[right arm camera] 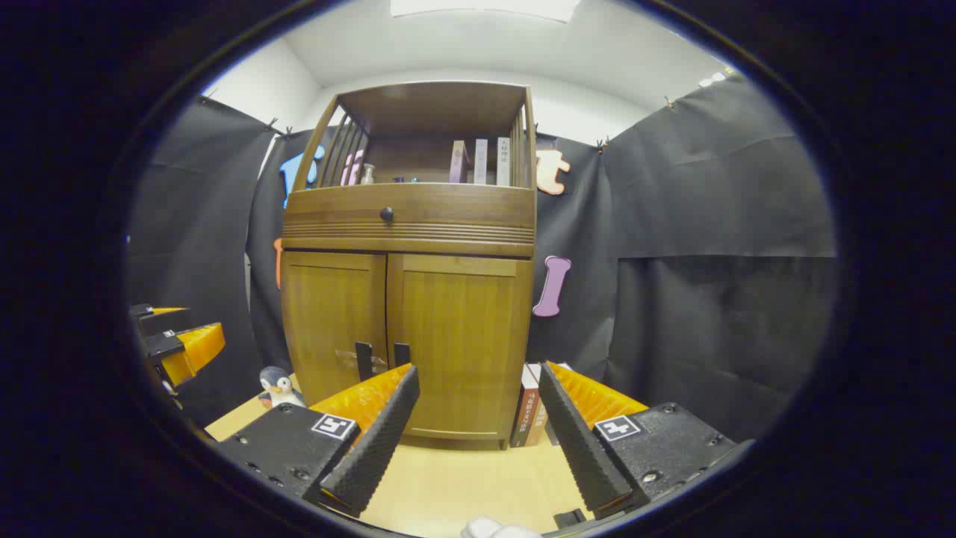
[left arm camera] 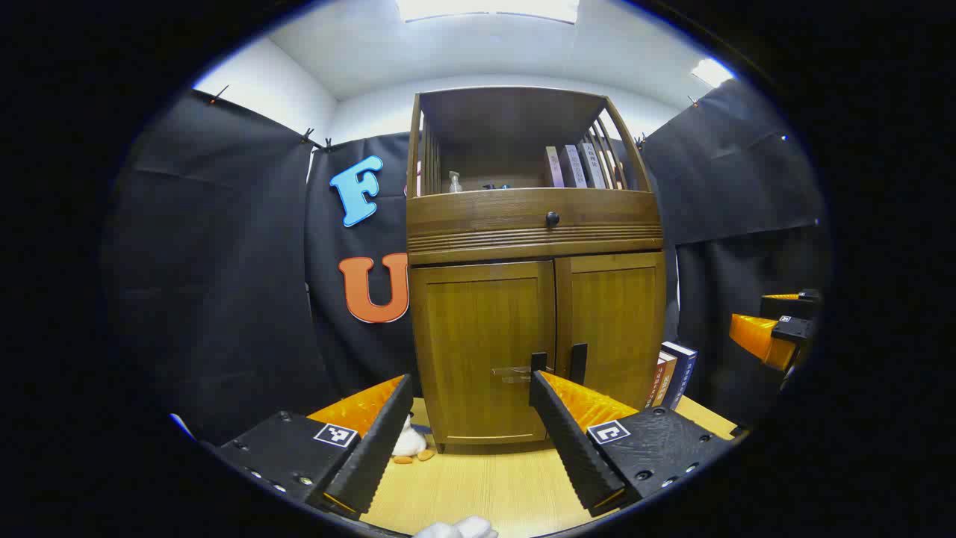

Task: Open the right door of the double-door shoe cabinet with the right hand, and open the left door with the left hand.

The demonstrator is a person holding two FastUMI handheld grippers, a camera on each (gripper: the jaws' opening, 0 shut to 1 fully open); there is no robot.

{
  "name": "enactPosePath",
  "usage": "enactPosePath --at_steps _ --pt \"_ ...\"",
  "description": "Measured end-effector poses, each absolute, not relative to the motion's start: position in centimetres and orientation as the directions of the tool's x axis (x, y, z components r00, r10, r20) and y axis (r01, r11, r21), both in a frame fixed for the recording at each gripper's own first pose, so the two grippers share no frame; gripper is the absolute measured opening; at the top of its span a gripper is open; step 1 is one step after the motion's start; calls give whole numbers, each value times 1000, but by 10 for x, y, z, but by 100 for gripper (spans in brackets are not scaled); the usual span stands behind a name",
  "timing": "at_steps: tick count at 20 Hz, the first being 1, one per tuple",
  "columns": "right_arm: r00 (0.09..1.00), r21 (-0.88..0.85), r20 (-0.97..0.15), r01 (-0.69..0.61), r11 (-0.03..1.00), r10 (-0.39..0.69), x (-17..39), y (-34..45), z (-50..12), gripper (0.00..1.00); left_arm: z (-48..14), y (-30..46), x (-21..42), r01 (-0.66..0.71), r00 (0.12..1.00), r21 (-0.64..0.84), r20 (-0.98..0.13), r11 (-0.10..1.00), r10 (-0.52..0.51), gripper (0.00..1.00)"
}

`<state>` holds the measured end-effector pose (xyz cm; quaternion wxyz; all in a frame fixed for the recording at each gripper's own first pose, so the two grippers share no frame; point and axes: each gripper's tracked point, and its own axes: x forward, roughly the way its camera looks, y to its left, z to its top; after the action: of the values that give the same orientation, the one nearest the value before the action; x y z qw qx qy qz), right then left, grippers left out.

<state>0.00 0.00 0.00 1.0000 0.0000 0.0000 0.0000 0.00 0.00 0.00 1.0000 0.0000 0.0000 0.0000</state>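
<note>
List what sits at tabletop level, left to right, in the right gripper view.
Other gripper at the left edge → small penguin figurine → brown wooden double-door shoe cabinet → upright books leaning beside the cabinet.

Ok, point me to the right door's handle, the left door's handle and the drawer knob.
right door handle (right arm camera: 402, 353), right gripper view, middle of the dark bar
left door handle (left arm camera: 538, 362), left gripper view, upper part of the bar
drawer knob (right arm camera: 386, 214), right gripper view, its round face

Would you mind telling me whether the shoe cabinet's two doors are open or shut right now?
Both are shut: the left door and right door sit flush with the frame, their dark handles side by side at the centre seam.
</note>
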Motion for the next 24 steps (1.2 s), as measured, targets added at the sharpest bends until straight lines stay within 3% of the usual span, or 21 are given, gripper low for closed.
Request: enactPosePath --at_steps 17,24 --pt "1000 -14 1 0 1000 0 9 8 -7 100 -4 5 4 -9 1000 9 -9 1000 9 96" --pt "997 -47 -47 -62 997 60 80 37 -50 100 -9 22 -6 -53 998 15 -20 998 54 96"
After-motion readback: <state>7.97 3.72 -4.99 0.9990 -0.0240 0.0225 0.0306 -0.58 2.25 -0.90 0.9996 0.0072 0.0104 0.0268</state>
